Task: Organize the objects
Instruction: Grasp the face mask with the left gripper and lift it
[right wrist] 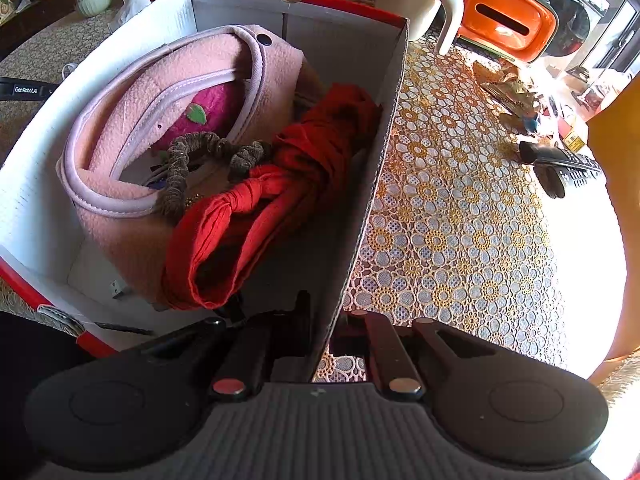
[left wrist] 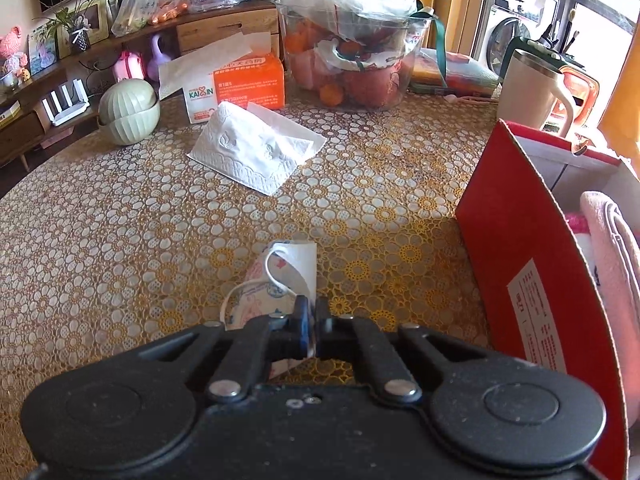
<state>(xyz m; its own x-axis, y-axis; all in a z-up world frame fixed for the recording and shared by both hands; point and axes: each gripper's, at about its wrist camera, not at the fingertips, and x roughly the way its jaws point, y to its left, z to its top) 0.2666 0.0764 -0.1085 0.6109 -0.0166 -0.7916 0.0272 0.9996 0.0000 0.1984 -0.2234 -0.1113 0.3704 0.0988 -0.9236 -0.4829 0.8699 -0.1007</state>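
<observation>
The left gripper [left wrist: 311, 322] clamps a printed face mask [left wrist: 276, 280], its long axis pointing away from the camera. The right gripper [right wrist: 320, 332] pinches the red box [right wrist: 360, 208] wall. The tissue pack [left wrist: 236, 84] reads "KAIXIN".

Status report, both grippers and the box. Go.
Left gripper shut on printed white face mask, above the floral tablecloth. Right gripper clamped on wall of red cardboard box. Box holds pink fleece pouch, red cloth. Path unobstructed.
</observation>
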